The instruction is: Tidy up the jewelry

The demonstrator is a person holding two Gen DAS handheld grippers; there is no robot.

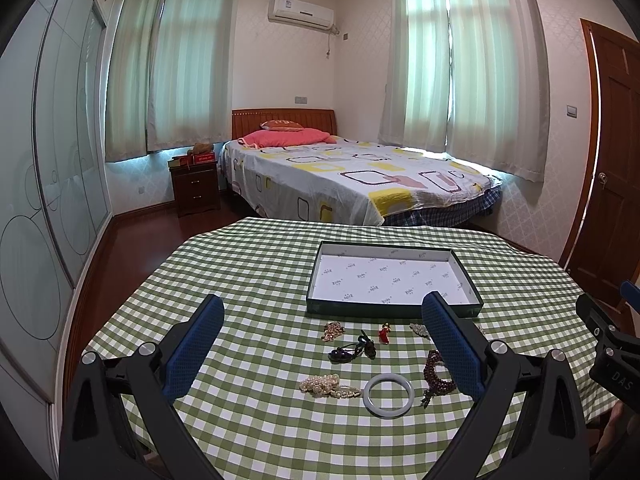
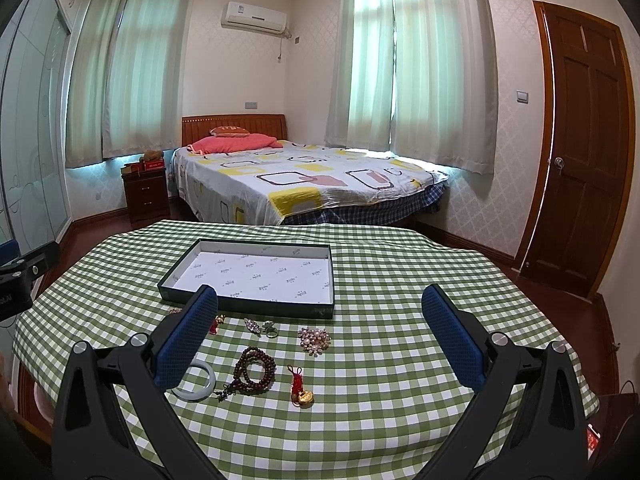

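Nearest my left hand-held gripper (image 1: 322, 344) lies a pale jade-white bangle (image 1: 388, 395), between its spread, empty fingers; I see a heap of cream pearl strands (image 1: 325, 385) just left of the bangle and dark red wooden prayer beads (image 1: 439, 372) against the right finger. Ahead of it sits a shallow dark-green cardboard box lid with white printed lining (image 1: 390, 309) on the green-checked worktop (image 1: 256, 264). My right hand-held gripper (image 2: 320, 340) is also released, holding nothing; a pearl flower brooch (image 2: 314, 340) and a red knotted charm with a gold pendant (image 2: 300, 388) lie between its fingers, untouched.
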